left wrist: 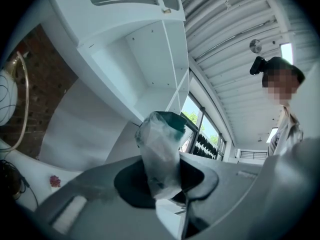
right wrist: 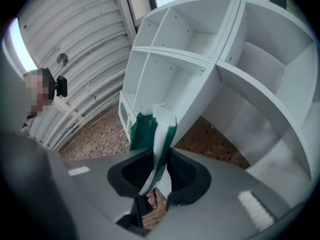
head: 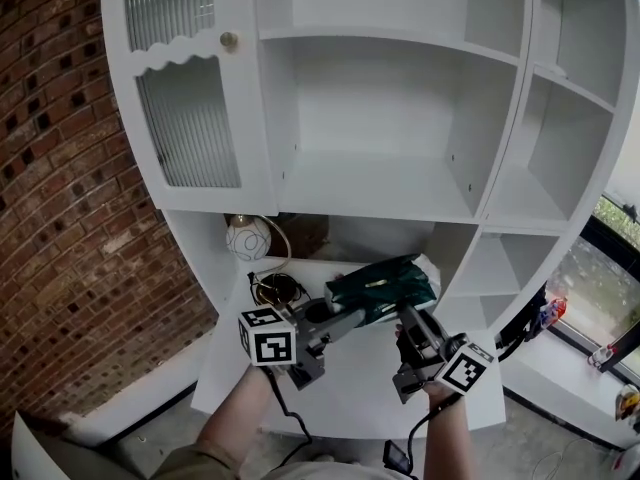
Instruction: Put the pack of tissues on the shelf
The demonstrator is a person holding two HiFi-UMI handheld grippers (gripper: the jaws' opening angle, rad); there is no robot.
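Note:
The pack of tissues point(head: 381, 285), dark green with a clear plastic wrap, hangs in the air in front of the lower opening of the white shelf unit point(head: 380, 203). My left gripper point(head: 340, 318) is shut on its left end, where the crinkled clear wrap point(left wrist: 160, 149) sits between the jaws of the left gripper point(left wrist: 162, 184). From the right, my right gripper point(head: 410, 326) is shut on a thin flap of the pack point(right wrist: 150, 134), pinched between the dark pads of the right gripper point(right wrist: 157, 176). The open shelf compartments stand above and behind the pack.
A cabinet door point(head: 190, 118) with ribbed glass and a round knob point(head: 229, 40) closes the unit's upper left. A white ball-shaped lamp point(head: 247, 238) and a coiled cable point(head: 277, 288) sit on the lower ledge. A brick wall point(head: 60, 218) stands left, a window point(head: 590, 268) right.

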